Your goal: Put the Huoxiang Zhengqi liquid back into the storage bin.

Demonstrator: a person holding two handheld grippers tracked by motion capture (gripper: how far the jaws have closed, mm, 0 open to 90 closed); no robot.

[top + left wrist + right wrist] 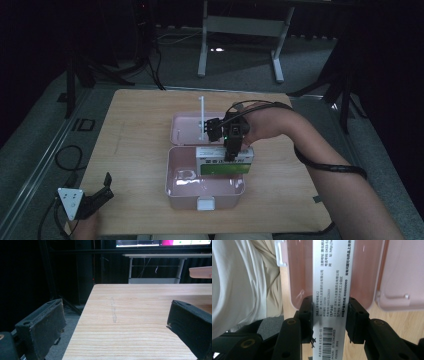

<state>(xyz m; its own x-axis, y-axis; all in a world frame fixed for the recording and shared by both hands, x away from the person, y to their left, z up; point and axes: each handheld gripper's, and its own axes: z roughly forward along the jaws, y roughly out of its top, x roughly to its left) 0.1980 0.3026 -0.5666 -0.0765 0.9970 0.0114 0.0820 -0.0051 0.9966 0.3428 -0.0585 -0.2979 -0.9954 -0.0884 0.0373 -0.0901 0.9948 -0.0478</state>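
Observation:
A green and white medicine box (223, 163) hangs over the right half of an open pink container (172, 176). My right gripper (231, 156) comes down from above and is shut on the box. In the right gripper view the box's printed white side (332, 285) with a barcode sits clamped between both black jaws of the right gripper (328, 315), over the pink container (364, 277). My left gripper (107, 186) rests at the table's near left corner. Its jaws stand wide apart, and the left gripper (116, 315) has only bare wood between them.
The container's pink lid (186, 129) lies flat behind it, with a thin white upright post (201, 111) at its far edge. A white latch (205, 203) faces the person. A white-legged desk (240, 25) stands beyond the wooden table (135, 125).

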